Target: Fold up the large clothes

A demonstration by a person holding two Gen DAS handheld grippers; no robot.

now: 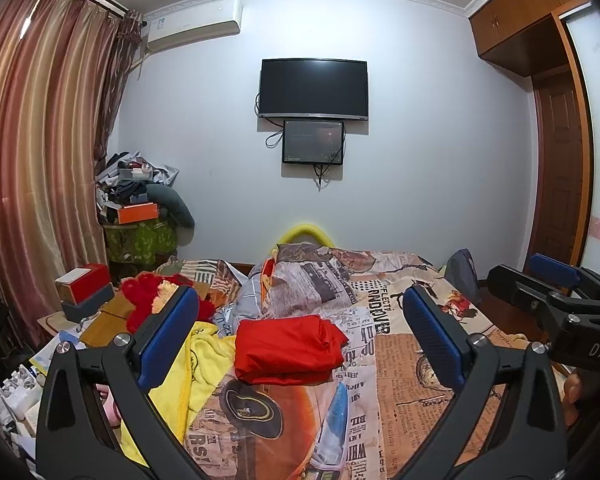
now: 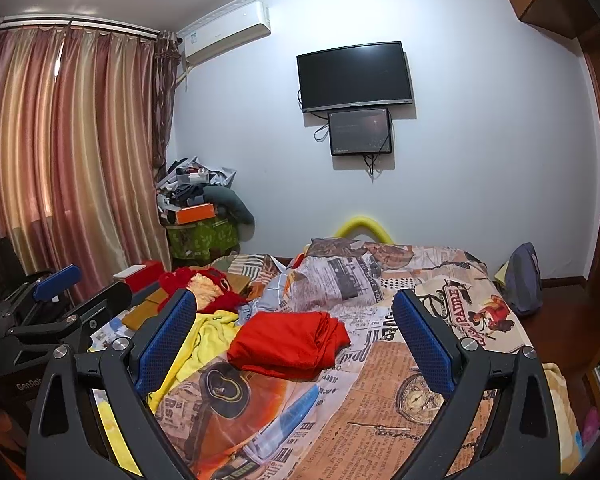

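Left wrist view: left gripper (image 1: 300, 334) low in frame, blue-padded fingers (image 1: 168, 336) spread wide, released, grasping nothing. Between them at centre frame, a folded red garment (image 1: 290, 350) lying on the newspaper-print bed cover (image 1: 400, 364), touching neither finger. Just left of the red garment, a crumpled yellow cloth (image 1: 204, 360); further up left, a red fuzzy item (image 1: 148, 300) near a red and grey box (image 1: 86, 290). At right edge of frame, right gripper (image 1: 556, 292) partly seen, also spread. Right wrist view: right gripper (image 2: 294, 336) with fingers (image 2: 422, 344) parted wide and empty, same red garment (image 2: 288, 344) at centre between them on the bed cover (image 2: 380, 392), yellow cloth (image 2: 212, 340) at its left. Left gripper (image 2: 56, 292) at left edge of frame. On the far wall, upper centre, a dark television (image 1: 314, 88) above a smaller screen (image 1: 313, 142); striped curtains (image 1: 40, 140) at left.
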